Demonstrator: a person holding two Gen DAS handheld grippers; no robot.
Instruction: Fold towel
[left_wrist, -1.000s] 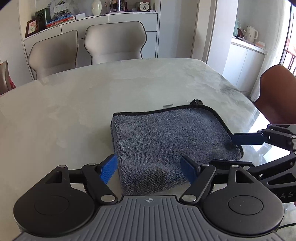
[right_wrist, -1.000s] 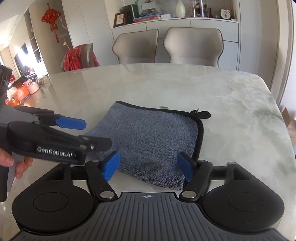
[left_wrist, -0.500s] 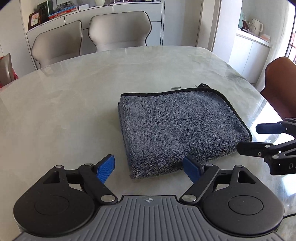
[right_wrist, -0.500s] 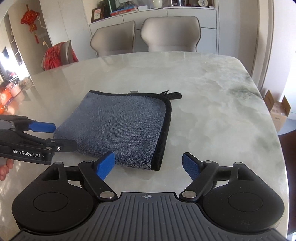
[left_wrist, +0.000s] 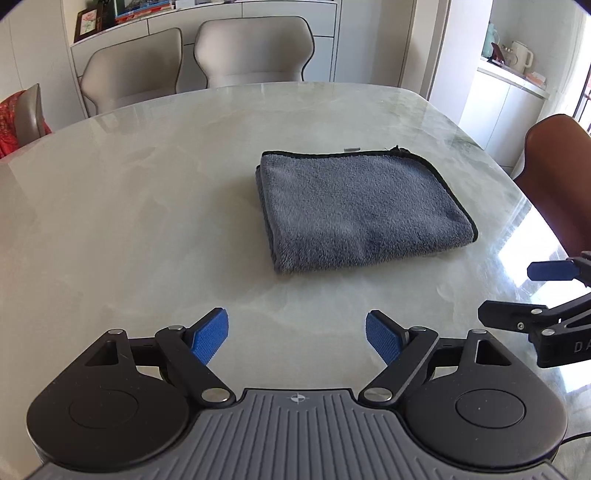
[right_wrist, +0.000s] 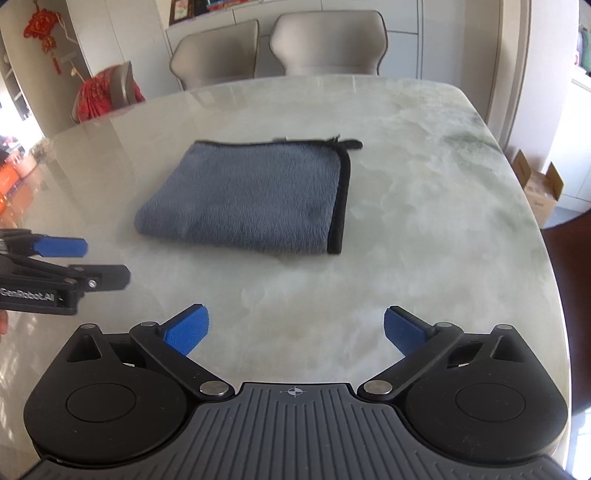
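Observation:
A grey towel (left_wrist: 354, 210) with black trim lies folded flat on the marble table (left_wrist: 147, 206); it also shows in the right wrist view (right_wrist: 255, 199). My left gripper (left_wrist: 297, 336) is open and empty, held back from the towel's near edge. My right gripper (right_wrist: 295, 330) is open and empty, also back from the towel. The right gripper shows at the right edge of the left wrist view (left_wrist: 532, 291), and the left gripper shows at the left edge of the right wrist view (right_wrist: 85, 262).
Two beige chairs (left_wrist: 195, 59) stand at the table's far side. A brown chair (left_wrist: 561, 173) is at the right edge. A chair with red cloth (right_wrist: 107, 92) is far left. A cardboard box (right_wrist: 539, 192) sits on the floor beyond the table's right edge.
Both grippers have pulled back from the towel toward the table's near edge, staying open. The towel lies still, folded.

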